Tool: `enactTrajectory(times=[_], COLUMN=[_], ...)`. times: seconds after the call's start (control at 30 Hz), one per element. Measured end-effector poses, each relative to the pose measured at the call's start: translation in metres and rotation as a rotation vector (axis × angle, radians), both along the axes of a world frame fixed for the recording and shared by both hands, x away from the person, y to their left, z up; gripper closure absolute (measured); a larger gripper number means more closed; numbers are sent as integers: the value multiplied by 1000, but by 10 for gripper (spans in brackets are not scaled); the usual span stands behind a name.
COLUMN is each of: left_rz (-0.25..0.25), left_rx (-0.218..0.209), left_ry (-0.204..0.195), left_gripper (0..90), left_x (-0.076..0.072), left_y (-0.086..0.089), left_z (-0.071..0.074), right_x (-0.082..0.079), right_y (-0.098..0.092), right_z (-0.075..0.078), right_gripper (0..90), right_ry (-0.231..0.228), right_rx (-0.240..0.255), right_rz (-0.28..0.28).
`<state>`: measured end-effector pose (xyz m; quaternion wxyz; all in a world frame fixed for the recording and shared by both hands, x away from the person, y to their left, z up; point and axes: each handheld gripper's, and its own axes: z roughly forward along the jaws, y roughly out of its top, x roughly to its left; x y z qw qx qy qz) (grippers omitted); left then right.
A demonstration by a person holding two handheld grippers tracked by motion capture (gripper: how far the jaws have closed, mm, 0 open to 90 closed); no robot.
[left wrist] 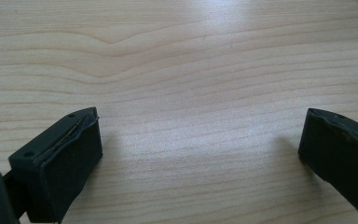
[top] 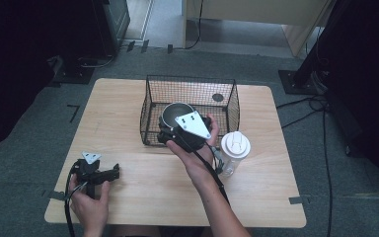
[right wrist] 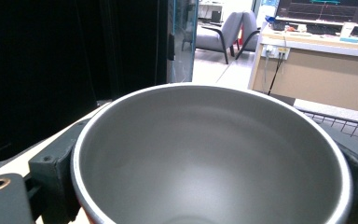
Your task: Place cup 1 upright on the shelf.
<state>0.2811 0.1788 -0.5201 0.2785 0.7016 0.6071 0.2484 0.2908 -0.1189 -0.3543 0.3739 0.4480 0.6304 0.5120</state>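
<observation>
high view takes in one wooden worktop (top: 143, 192) with rounded corners, and on it one black wire basket (top: 150, 123), one white shaker bottle (top: 234, 150) and one grey metal cup (top: 175, 112). two grippers are in play, one in each of the person's hands. the basket stands toward twelve o'clock of the worktop's middle, open at the top, with one small dark disc (top: 218, 97) lying on its floor at the two o'clock corner. the bottle stands upright outside the basket, just beyond its four o'clock corner, lid on.

the right gripper (top: 170, 129) is held at the basket's six o'clock rim, its grey three-cornered plate facing up, and its jaws are closed on the cup, which sits inside the basket near that rim. right gripper view looks straight into the cup (right wrist: 214, 154): one smooth grey bowl with a bright rim, a black jaw pressed against its wall at nine o'clock and another at three o'clock. behind it stand two grey chairs (right wrist: 228, 28) and one beige desk (right wrist: 317, 70).

the left gripper (top: 116, 172) rests low at the worktop's seven o'clock corner, well apart from the basket. left gripper view has its two black jaws spread wide, with bare wood grain (left wrist: 196, 93) between them and nothing held.
</observation>
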Motion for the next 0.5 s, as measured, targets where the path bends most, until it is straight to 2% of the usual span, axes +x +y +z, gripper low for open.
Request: enactTrajectory(times=[0.5], left_rz=[0], left_rx=[-1], left_ry=[0], left_gripper=[0], left_x=[0], left_y=[0], left_z=[0], right_x=[24], right_y=[13], right_z=[-3], right_gripper=[67], right_ry=[13], right_rx=[-14], right_rz=[-30])
